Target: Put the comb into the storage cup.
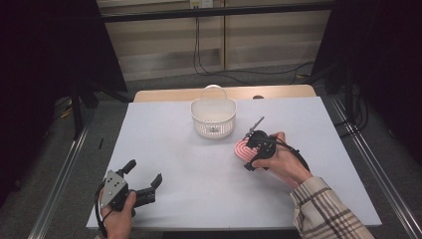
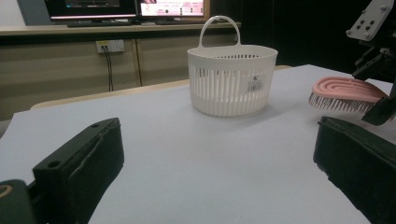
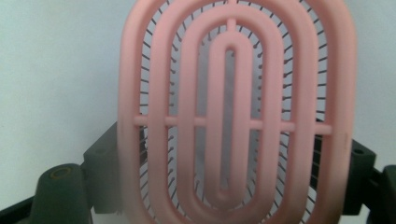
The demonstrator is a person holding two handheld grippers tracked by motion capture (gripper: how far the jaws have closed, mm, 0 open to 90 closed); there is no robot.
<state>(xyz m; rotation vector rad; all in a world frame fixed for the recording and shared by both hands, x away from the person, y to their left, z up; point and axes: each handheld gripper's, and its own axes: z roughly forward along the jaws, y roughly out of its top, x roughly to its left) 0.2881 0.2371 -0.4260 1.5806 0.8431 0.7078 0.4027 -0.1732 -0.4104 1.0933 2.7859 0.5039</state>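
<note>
A pink oval hairbrush (image 1: 241,148) lies bristles down, low over the white table top (image 1: 189,164), right of centre. My right gripper (image 1: 255,149) is shut on it, one black jaw on each long side. In the right gripper view the brush's ribbed back (image 3: 233,93) spans the gap between the jaws of my right gripper (image 3: 229,161). A white slotted basket (image 1: 213,117) with a loop handle stands behind it. My left gripper (image 1: 144,173) rests at the front left, open with nothing between its fingers. Its own view shows the left gripper (image 2: 217,163), the basket (image 2: 232,79) and the brush (image 2: 345,93).
The table's wooden far edge (image 1: 169,93) shows behind the white top. Metal rails (image 1: 64,164) run along both sides on the floor. Cables (image 1: 209,67) hang over the shelving at the back, and monitors (image 2: 130,7) stand beyond the table.
</note>
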